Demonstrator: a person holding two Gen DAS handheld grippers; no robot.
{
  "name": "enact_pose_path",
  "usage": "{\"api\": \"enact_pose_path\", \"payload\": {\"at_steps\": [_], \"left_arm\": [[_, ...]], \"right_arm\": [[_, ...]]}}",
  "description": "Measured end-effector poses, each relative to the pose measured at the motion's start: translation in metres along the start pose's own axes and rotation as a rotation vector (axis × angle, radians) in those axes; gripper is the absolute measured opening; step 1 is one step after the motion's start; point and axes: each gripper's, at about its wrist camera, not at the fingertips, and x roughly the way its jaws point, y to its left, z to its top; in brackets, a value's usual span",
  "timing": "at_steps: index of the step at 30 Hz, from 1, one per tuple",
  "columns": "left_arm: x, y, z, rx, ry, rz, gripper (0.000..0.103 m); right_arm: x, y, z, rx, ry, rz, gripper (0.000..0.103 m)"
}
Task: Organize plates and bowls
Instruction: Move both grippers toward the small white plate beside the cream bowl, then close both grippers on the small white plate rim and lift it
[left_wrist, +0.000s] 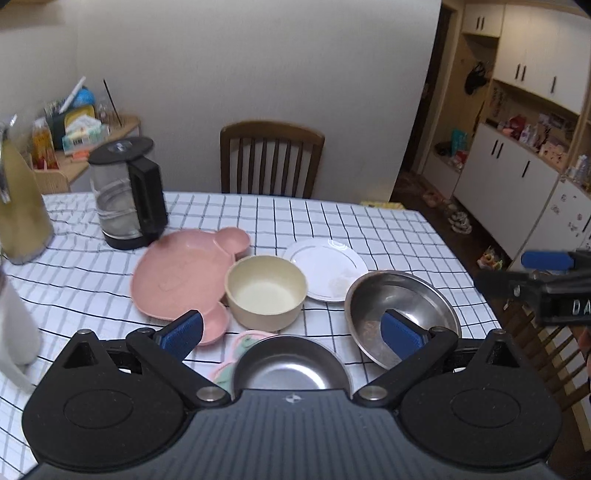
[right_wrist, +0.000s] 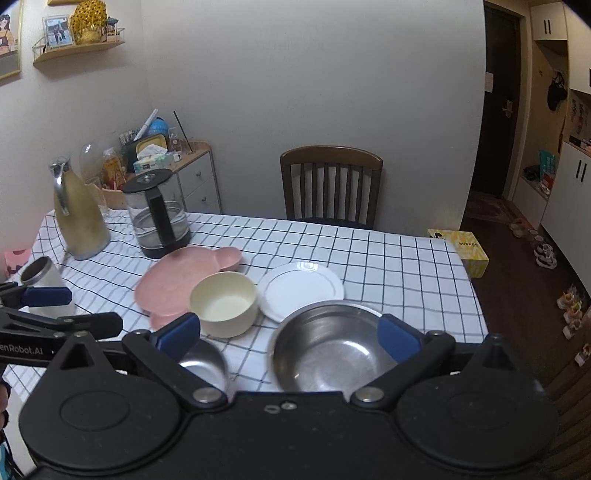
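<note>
Your left tongs (left_wrist: 291, 326) stand wide apart and hold nothing. They hang above the near part of the desk (left_wrist: 388, 229). Directly under their gap sits the small steel bowl (left_wrist: 291, 369), with a pink and green cloth (left_wrist: 236, 350) beside it toward the left pad. Just ahead of the gap is the cream bowl (left_wrist: 266, 291). It touches the pink bear-shaped plate (left_wrist: 181, 273), which lies ahead and to the left. The white plate (left_wrist: 325, 267) lies ahead and to the right.

Your right tongs (right_wrist: 290, 332) are likewise spread wide and empty. The large steel bowl (right_wrist: 332, 350) lies between their pads, slightly below. Its far rim overlaps the near edge of the white plate (right_wrist: 301, 288). The cream bowl (right_wrist: 223, 302) is just ahead of the left pad.

Handling, as a judgement:
- Both steel bowls look stiff, light and slippery. Pinch each rim with one pad inside and one outside the wall.
- The cream bowl looks like light, rigid plastic with a thick, upright wall. Its rim should give the surest hold.
- The pink plate seems light and stiff but wide. Take it by an ear lobe or the raised edge.
- The white plate looks like ceramic, so it is likely heavier and breakable. Its thin, flat rim leaves little to pinch, so lift it low and slowly.

Beyond the dishes stand a glass kettle (right_wrist: 159, 218) and a gold jug (right_wrist: 79, 218), well ahead and to the left.
</note>
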Motion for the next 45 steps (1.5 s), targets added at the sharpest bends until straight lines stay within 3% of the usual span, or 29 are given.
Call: {"api": "enact_pose_path", "payload": {"at_steps": [8, 15, 20, 23, 25, 34, 45], "left_arm": [[0.075, -0.024, 0.032, -0.094, 0.157, 0.004, 0.103], [0.138, -0.019, 0.057, -0.292, 0.293, -0.023, 0.102], [0.172, -0.017, 0.067, -0.389, 0.357, -0.03, 0.095], [0.191, -0.021, 0.069, -0.408, 0.395, -0.027, 0.084], [0.2, -0.023, 0.069, -0.426, 0.412, -0.028, 0.07], [0.238, -0.028, 0.07, -0.494, 0.455, -0.017, 0.042], [0.266, -0.024, 0.055, -0.503, 0.502, 0.069, 0.04]], "right_arm": [[0.069, -0.056, 0.039, -0.028, 0.089, 0.046, 0.102], [0.142, -0.087, 0.063, -0.022, 0.187, 0.084, 0.099], [0.189, -0.104, 0.074, 0.002, 0.268, 0.126, 0.097], [0.214, -0.107, 0.077, -0.008, 0.313, 0.142, 0.096], [0.23, -0.109, 0.078, -0.007, 0.344, 0.16, 0.093], [0.284, -0.123, 0.077, 0.033, 0.441, 0.205, 0.074], [0.324, -0.133, 0.068, 0.093, 0.523, 0.274, 0.057]]}}
